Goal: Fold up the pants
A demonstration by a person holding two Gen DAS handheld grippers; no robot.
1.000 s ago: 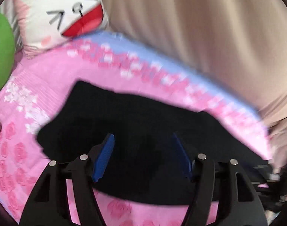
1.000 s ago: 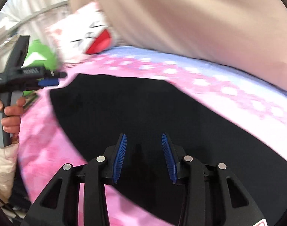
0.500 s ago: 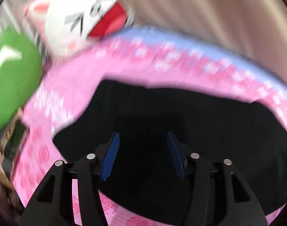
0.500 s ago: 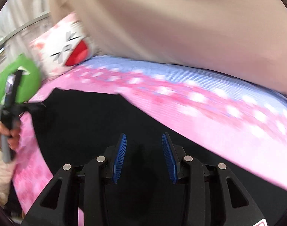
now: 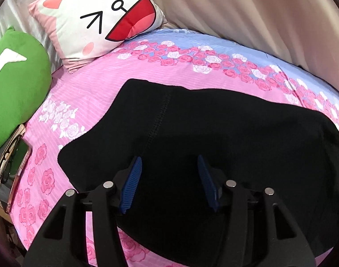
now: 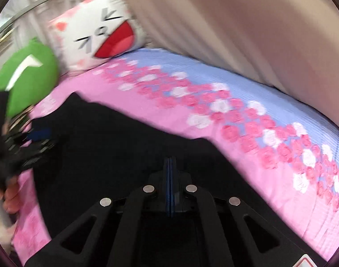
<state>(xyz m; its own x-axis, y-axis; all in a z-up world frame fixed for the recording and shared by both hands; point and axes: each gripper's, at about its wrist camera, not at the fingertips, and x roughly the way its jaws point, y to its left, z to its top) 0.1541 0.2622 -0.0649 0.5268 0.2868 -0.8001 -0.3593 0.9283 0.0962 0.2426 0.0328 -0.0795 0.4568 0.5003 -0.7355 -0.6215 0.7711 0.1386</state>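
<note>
- A bed sheet (image 5: 98,89), pink with roses and a blue band along the far side, covers the whole surface; a beige curtain (image 5: 247,11) hangs behind it.
- The black pants (image 5: 225,133) lie spread flat in the middle of the sheet, a stitched seam running down them.
- A white cat-face pillow (image 5: 100,20) leans at the far corner of the sheet, with a green cushion (image 5: 15,77) beside it at the left edge.
- The left gripper (image 5: 168,182) hangs over the near part of the pants, blue pads apart, nothing between them.
- The right gripper (image 6: 170,187) is over the pants too, pads pressed together; whether cloth is pinched cannot be told.
- A hand (image 6: 10,197) at the blurred left edge of the right view grasps the left gripper's handle.
- A phone (image 5: 15,169) lies below the green cushion.
</note>
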